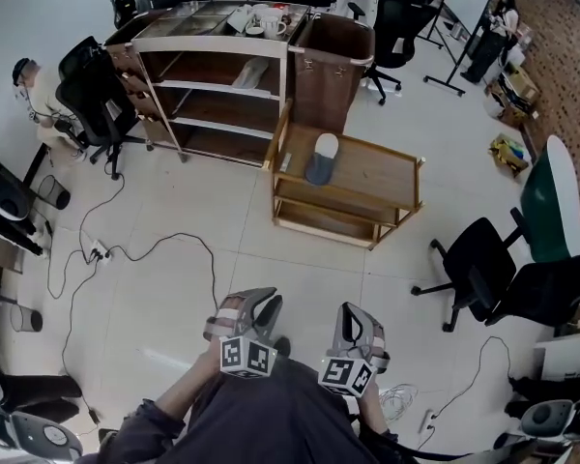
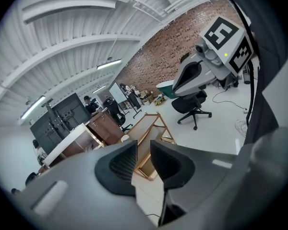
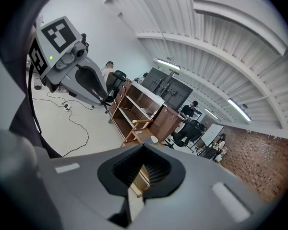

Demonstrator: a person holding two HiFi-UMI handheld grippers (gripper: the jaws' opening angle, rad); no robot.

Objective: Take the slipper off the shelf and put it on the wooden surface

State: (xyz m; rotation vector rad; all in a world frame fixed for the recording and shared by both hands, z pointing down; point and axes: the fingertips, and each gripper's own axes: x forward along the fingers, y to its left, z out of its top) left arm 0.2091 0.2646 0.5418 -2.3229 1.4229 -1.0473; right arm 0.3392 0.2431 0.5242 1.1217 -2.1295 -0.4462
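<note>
Far ahead in the head view, a pale slipper (image 1: 252,72) lies on an upper board of the open shelf (image 1: 213,90). A second slipper (image 1: 321,158), grey with a white insole, rests on the top of the low wooden cart (image 1: 387,177) to the shelf's right. Both grippers are held close to the person's body, far from the shelf. My left gripper (image 1: 269,304) (image 2: 144,152) has its jaws a narrow gap apart with nothing between them. My right gripper (image 1: 354,311) (image 3: 143,150) has its jaw tips meeting, empty.
A brown cabinet (image 1: 331,71) stands between shelf and cart. Black office chairs stand at the left (image 1: 92,90) and right (image 1: 483,264). Cables (image 1: 126,254) and a power strip (image 1: 99,252) trail over the white floor. A person (image 1: 34,90) sits at far left.
</note>
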